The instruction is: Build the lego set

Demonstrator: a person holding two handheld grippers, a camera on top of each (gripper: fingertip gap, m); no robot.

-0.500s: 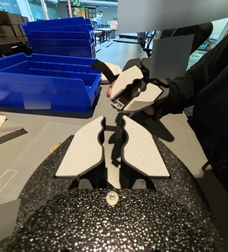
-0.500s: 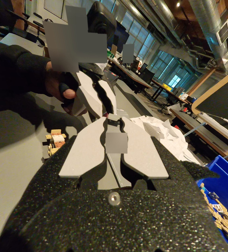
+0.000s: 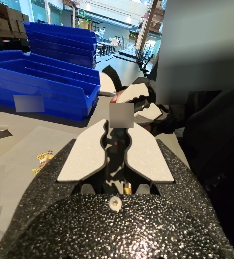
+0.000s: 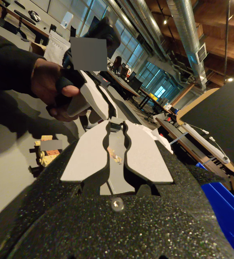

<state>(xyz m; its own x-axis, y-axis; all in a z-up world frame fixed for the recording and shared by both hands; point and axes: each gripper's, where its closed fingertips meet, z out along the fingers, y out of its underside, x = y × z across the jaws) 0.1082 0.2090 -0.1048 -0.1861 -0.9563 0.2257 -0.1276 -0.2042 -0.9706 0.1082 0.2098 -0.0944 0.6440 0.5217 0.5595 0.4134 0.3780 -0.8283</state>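
Above the grey worktop [image 4: 4,175], the right tool [image 4: 117,126] pinches a small grey brick [image 4: 116,122]; I can't tell the left tool's [image 3: 117,128] grip. Misaligned pressing could pop it loose toward the half-built model [image 4: 47,155].

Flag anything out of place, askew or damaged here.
Only the crumpled white paper heaped on the table beyond the right claw looks stray, like litter on a work surface. Nothing appears spilled or damaged.
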